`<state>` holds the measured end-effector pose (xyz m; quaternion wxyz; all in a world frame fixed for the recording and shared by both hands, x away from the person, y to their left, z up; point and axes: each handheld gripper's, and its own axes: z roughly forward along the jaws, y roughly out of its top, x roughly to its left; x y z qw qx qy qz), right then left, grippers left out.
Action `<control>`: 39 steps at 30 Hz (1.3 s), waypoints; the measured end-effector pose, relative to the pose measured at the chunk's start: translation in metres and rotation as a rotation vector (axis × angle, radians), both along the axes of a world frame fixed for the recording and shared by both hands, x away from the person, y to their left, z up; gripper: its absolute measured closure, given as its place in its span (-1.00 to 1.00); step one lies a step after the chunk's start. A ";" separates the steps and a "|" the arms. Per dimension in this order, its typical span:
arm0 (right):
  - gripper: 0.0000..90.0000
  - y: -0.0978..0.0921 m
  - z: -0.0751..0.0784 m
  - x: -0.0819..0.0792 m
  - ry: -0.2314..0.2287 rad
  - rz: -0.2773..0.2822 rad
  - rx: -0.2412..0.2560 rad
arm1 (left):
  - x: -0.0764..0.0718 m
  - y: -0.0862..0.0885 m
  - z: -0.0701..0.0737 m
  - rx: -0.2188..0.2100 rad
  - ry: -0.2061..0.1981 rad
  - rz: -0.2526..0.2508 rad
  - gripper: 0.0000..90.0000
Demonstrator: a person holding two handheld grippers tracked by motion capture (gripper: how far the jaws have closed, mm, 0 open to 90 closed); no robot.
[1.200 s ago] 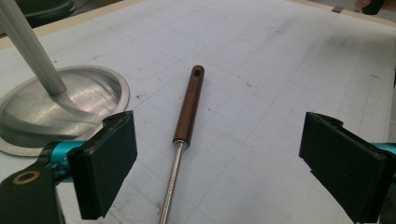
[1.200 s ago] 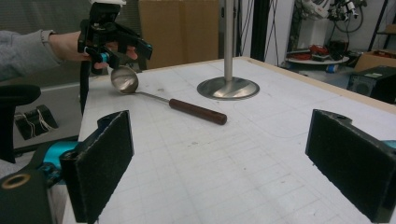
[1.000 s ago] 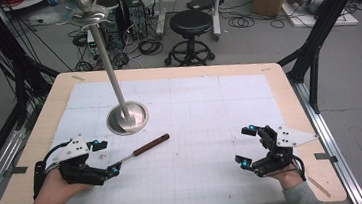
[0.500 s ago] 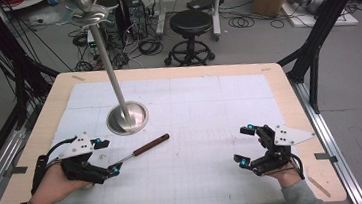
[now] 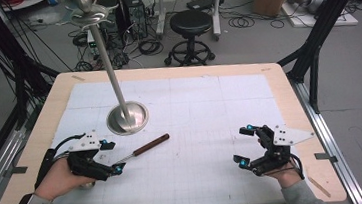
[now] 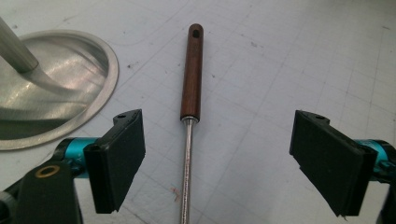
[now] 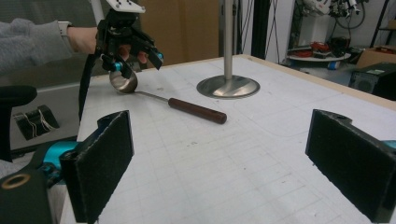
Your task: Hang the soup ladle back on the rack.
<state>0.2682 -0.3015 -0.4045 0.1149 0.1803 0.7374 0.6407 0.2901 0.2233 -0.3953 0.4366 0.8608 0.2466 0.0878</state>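
A ladle lies flat on the white mat, its brown wooden handle [image 5: 151, 144] pointing toward the table's middle. Its thin steel shaft [image 6: 187, 168] runs between the jaws of my left gripper [image 5: 113, 157], which stands open over it without touching. In the right gripper view the ladle's steel bowl [image 7: 123, 81] sits under the left gripper [image 7: 135, 56], with the handle [image 7: 196, 110] lying to its right. My right gripper [image 5: 241, 146] hovers open at the right side of the mat, nothing between its jaws [image 7: 219, 168].
A steel stand with a round base [image 5: 128, 118] and a tall pole [image 5: 110, 63] rises just behind the ladle, its base [image 6: 56, 84] close to my left jaw. The white gridded mat [image 5: 204, 104] covers a wooden table. A stool and cables lie beyond.
My left gripper has edged slightly rightward along the ladle's shaft. The right gripper has barely moved.
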 end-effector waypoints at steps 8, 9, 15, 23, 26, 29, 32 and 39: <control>-0.85 0.000 0.000 0.001 0.007 0.000 0.000 | 0.010 -0.006 0.004 0.074 0.030 -0.019 -0.49; -0.85 0.000 0.000 0.001 0.001 0.001 0.000 | 0.012 -0.009 0.004 0.109 0.030 -0.025 -0.48; -0.85 0.000 0.000 -0.001 0.003 0.003 0.002 | 0.017 -0.017 0.001 0.197 0.053 -0.045 -0.36; -0.85 0.001 0.000 0.000 0.008 0.004 -0.002 | 0.029 -0.012 -0.005 0.247 0.117 -0.037 -0.09; -0.85 0.001 0.000 0.000 0.008 0.005 -0.002 | 0.031 -0.012 -0.007 0.248 0.127 -0.027 -0.09; -0.85 0.001 0.000 0.000 0.005 0.003 0.001 | 0.032 -0.010 -0.004 0.256 0.119 -0.044 -0.05; -0.85 0.001 -0.001 0.001 0.005 0.007 -0.005 | 0.032 -0.011 -0.004 0.266 0.125 -0.043 -0.02; -0.85 0.001 0.000 0.001 0.003 0.006 -0.002 | 0.035 -0.020 -0.003 0.345 0.119 -0.057 0.03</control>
